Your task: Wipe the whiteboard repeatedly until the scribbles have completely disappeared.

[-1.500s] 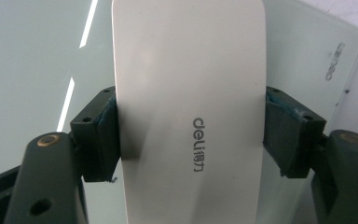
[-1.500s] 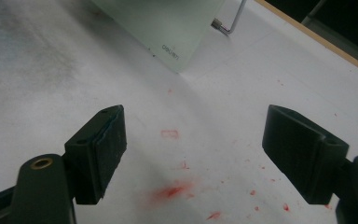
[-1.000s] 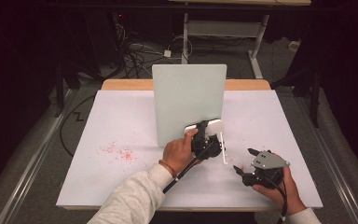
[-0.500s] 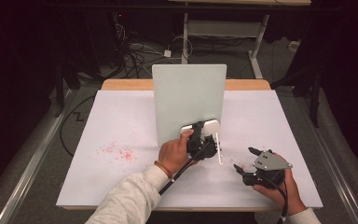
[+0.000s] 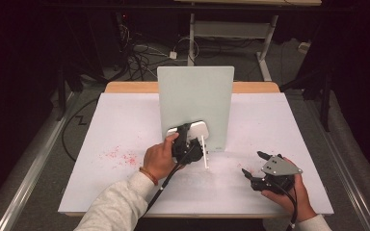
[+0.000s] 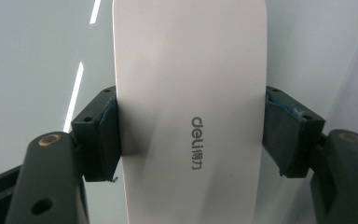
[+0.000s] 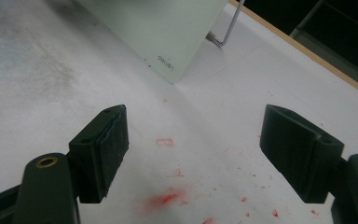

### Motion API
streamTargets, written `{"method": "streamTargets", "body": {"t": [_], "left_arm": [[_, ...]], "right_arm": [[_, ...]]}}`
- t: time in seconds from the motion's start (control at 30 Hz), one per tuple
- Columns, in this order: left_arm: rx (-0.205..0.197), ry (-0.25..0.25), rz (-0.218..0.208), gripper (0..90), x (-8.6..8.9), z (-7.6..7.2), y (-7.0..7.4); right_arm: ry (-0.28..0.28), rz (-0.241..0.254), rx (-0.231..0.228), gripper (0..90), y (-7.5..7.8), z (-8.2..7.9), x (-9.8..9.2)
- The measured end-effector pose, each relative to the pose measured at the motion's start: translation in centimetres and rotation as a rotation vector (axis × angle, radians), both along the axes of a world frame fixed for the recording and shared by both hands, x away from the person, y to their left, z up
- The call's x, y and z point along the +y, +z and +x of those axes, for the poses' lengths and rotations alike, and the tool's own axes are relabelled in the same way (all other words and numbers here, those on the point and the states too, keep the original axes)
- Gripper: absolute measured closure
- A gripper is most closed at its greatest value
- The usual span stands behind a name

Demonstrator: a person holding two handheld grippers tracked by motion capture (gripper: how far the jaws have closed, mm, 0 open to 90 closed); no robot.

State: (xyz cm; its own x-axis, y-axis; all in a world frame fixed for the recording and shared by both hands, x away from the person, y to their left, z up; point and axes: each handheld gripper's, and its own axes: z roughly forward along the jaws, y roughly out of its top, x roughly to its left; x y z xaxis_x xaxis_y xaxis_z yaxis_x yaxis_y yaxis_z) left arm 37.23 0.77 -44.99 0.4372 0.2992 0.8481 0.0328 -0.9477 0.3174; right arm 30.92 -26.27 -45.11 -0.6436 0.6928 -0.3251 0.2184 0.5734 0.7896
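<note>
Eraser (image 6: 191,112): smooth white rounded slab, clamped in left tongs (image 6: 191,135); right tongs (image 7: 193,154) apart.

The eraser (image 6: 191,107) looks like smooth white plastic with a soft sheen. The upright board (image 5: 195,103) is matt pale green. The table (image 5: 294,125) has a matt white, red-smudged top and wooden edge.

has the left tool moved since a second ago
Yes, slightly. The left tool, shut on the white eraser, has edged left and up against the standing board.
</note>
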Motion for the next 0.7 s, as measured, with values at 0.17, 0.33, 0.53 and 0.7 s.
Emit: {"method": "streamTargets", "body": {"t": [0.17,0.33,0.53,0.7], "left_arm": [[0.002,-0.017,-0.026,28.9,-1.6,0.2,0.2],[0.011,-0.049,-0.029,28.5,-4.0,0.4,0.4],[0.015,-0.075,-0.034,28.3,-6.4,0.5,0.1],[0.03,-0.082,-0.044,28.4,-6.5,0.5,-0.1]], "right_arm": [[0.0,-0.008,0.01,24.2,-0.1,0.0,0.1],[0.009,-0.016,0.011,24.1,-0.1,0.0,0.3],[0.001,-0.006,0.003,24.1,0.0,-0.1,0.2],[0.0,-0.016,0.011,24.1,-0.2,0.0,0.1]]}}
